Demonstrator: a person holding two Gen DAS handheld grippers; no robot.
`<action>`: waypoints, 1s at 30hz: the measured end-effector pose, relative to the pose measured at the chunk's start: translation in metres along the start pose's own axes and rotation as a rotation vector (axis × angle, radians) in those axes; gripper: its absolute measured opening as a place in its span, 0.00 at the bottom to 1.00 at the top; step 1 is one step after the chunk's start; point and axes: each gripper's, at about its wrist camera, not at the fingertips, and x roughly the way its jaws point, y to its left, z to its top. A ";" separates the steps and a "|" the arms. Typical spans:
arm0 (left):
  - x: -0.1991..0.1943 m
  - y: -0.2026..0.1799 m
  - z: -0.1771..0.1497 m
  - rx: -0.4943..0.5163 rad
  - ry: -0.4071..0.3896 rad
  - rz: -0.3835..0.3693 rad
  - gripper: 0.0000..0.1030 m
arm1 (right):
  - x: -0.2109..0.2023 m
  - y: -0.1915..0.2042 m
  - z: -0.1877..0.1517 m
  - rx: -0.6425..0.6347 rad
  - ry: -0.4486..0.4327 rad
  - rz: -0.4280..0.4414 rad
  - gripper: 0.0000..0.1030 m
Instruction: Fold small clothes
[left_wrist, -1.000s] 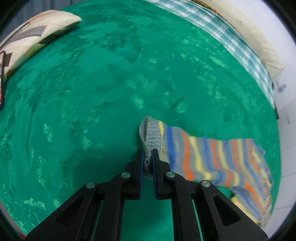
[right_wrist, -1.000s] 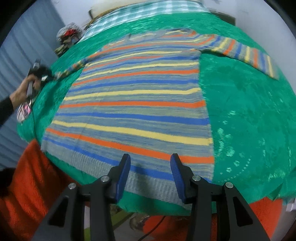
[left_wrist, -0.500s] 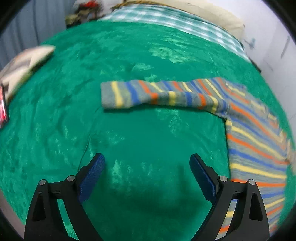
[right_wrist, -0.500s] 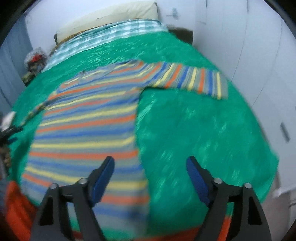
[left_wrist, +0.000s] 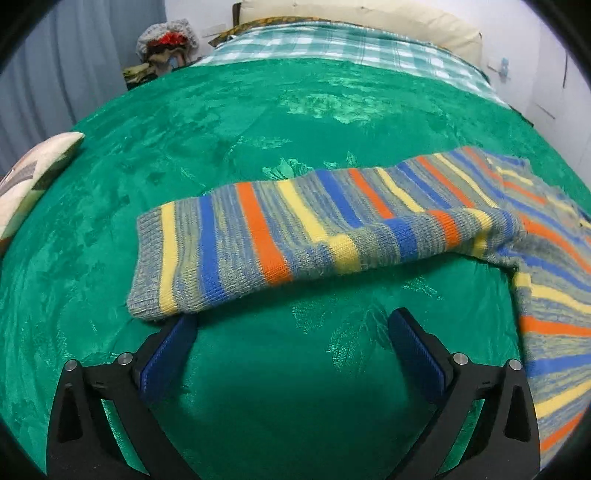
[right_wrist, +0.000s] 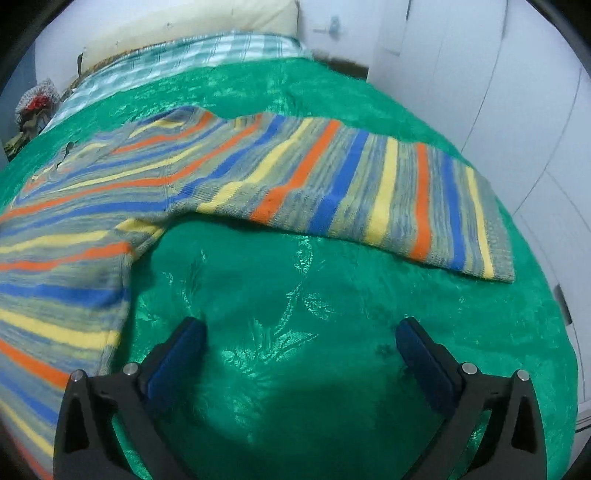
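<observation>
The striped sweater (left_wrist: 535, 258) is spread on the green bedspread (left_wrist: 258, 110), each sleeve stretched sideways toward a side edge. Both the left gripper (left_wrist: 291, 343) and right gripper (right_wrist: 301, 347) are held wide open and empty, a cuff lying just ahead of each.

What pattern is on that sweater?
Sweater: grey with blue, orange and yellow stripes; clearest in left wrist view.

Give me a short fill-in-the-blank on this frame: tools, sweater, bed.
1. Both tools, left and right, are ____.
2. The striped knit sweater lies on a ____ velvety bedspread.
3. The sweater's sleeves are spread ____, not folded in.

Missing: open; green; outward
</observation>
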 end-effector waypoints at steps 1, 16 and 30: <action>0.000 0.002 0.000 -0.005 -0.002 -0.007 1.00 | -0.001 0.001 -0.001 -0.002 -0.008 -0.004 1.00; 0.001 0.002 0.001 -0.002 0.003 -0.004 1.00 | -0.002 -0.001 -0.005 0.008 -0.001 0.010 1.00; 0.002 0.002 0.001 -0.001 0.002 -0.004 1.00 | -0.002 -0.001 -0.005 0.008 -0.001 0.010 1.00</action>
